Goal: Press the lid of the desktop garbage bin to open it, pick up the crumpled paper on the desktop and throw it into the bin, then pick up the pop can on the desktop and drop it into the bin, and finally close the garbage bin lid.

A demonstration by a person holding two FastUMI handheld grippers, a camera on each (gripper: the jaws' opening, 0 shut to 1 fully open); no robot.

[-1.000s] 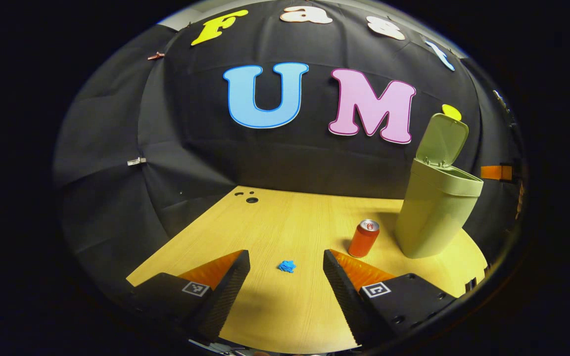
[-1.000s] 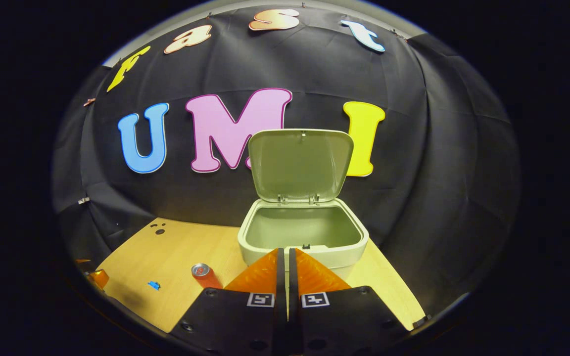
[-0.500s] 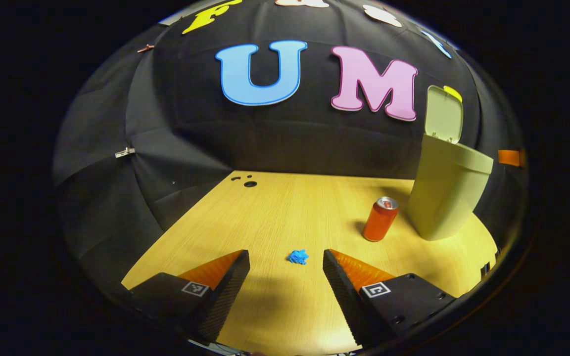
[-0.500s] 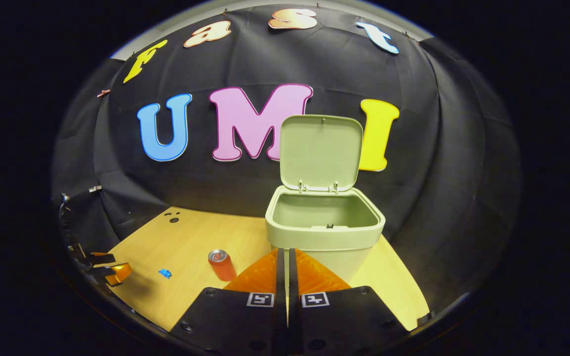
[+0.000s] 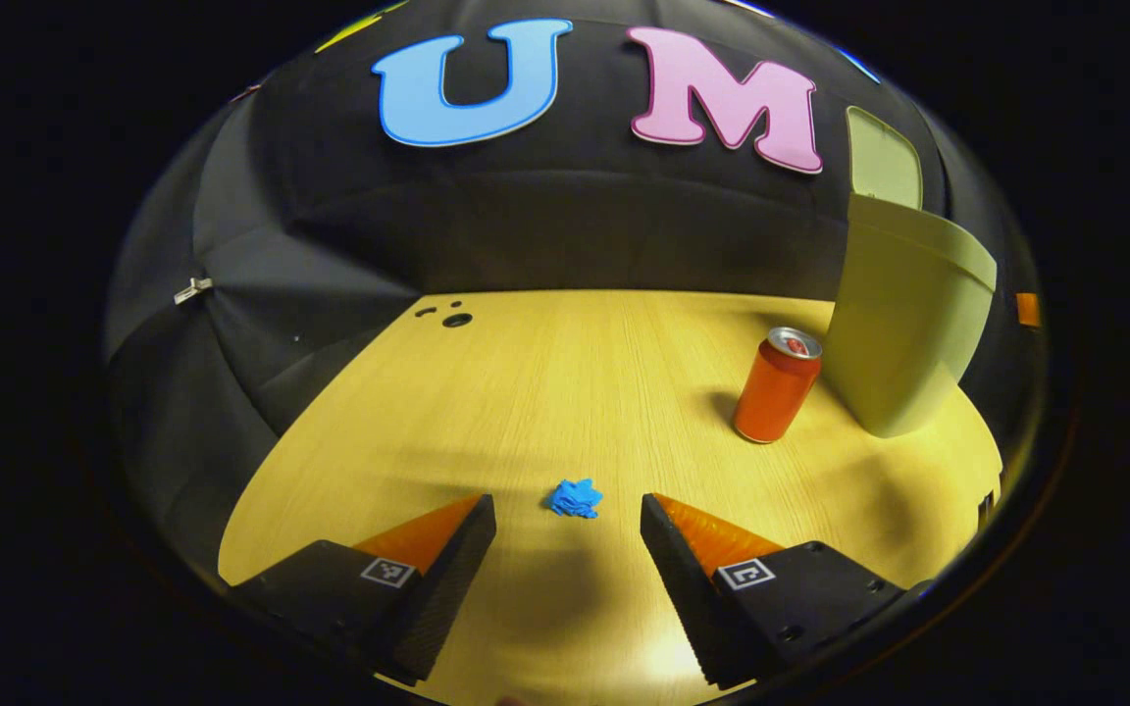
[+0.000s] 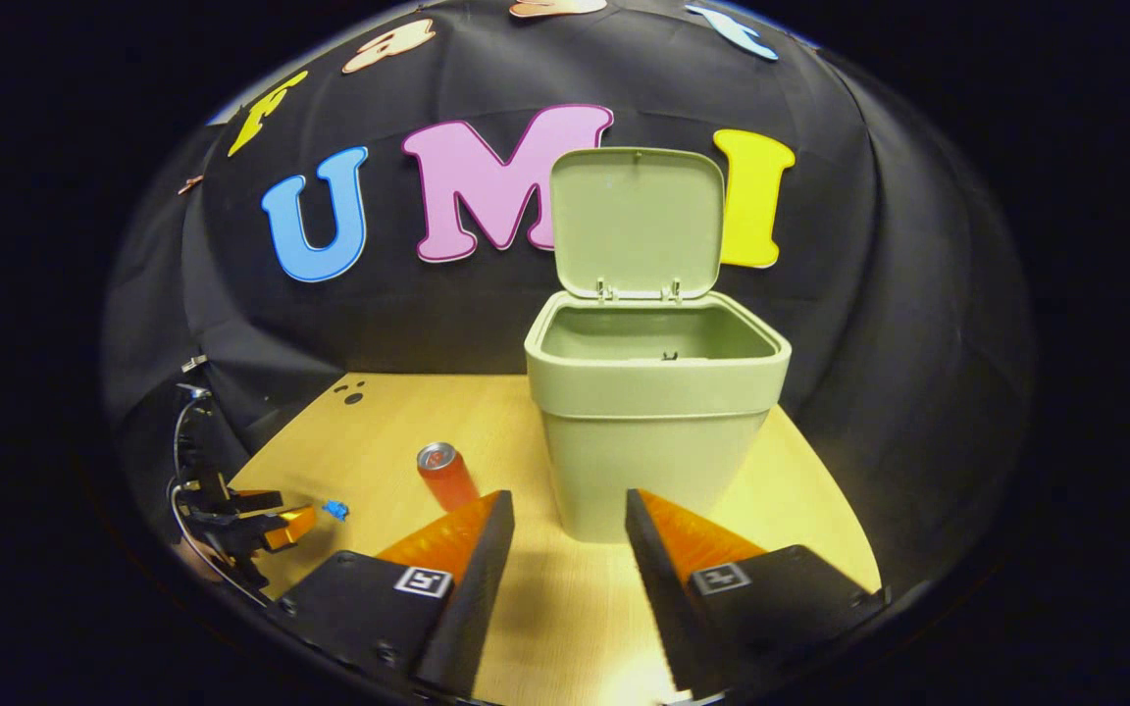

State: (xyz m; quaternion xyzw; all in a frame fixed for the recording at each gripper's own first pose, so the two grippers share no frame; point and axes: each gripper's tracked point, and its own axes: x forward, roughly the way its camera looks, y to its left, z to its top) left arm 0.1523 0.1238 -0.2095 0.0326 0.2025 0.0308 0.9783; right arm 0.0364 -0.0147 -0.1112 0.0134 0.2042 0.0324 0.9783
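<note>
On the wooden desktop [image 6: 398,431] stands the pale green bin [image 6: 653,431], lid [image 6: 636,221] upright. Beside it sits the orange pop can [image 5: 776,385]. Small crumpled blue paper [image 5: 575,498] lies between the left gripper [image 5: 568,520] fingertips, spread wide; the right gripper [image 6: 568,515] gapes too.

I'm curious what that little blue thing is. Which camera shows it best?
The left gripper view: the crumpled paper lies close, just ahead of the open left tool. In the right gripper view it is a tiny blue speck.
</note>
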